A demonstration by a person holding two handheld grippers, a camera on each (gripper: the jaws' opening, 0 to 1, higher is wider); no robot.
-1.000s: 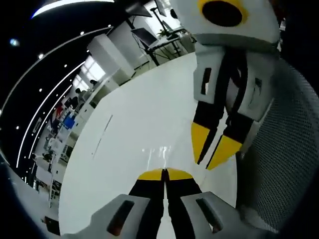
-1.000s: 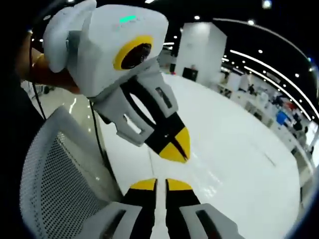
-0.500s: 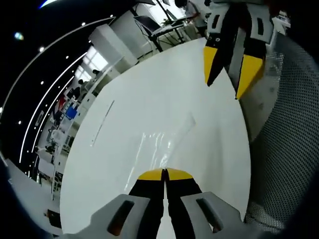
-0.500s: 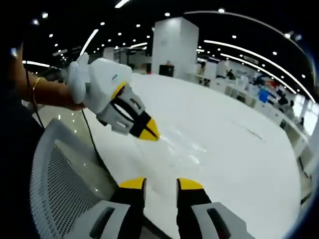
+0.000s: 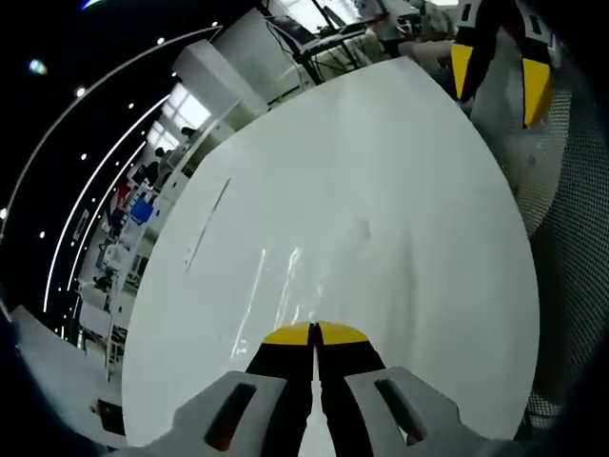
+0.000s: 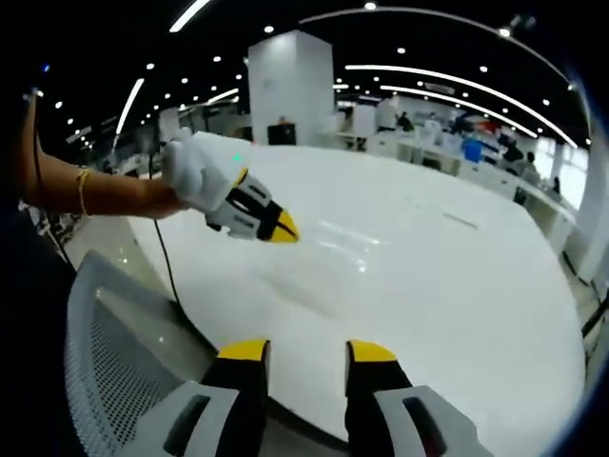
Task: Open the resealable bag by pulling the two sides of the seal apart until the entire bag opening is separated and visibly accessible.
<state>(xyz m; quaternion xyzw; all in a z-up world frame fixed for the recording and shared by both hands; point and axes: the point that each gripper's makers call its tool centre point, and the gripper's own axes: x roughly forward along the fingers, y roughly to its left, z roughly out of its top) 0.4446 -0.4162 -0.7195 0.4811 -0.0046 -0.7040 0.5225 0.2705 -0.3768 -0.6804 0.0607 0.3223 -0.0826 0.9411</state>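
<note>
A clear resealable bag [image 5: 300,276] lies flat on the white table [image 5: 400,171] and shows mostly as pale glints. Its near edge runs into the tips of my left gripper [image 5: 315,332], whose jaws are shut together on it. In the right gripper view the same bag [image 6: 344,249] lies just beyond the left gripper [image 6: 284,228], which a hand holds low over the table. My right gripper [image 6: 306,352] stands open with nothing between its jaws, back over the table's near edge. It also hangs open at the top right of the left gripper view [image 5: 500,81].
A grey mesh chair back [image 6: 105,362] stands close to the table's curved edge on the person's side, also seen as mesh [image 5: 571,238]. A bare forearm with a bracelet [image 6: 105,190] reaches in from the left. Desks and a white pillar [image 6: 290,86] stand far behind.
My right gripper opened, came away from the left gripper's tips and drew back off the bag towards the table edge. The left gripper stayed shut.
</note>
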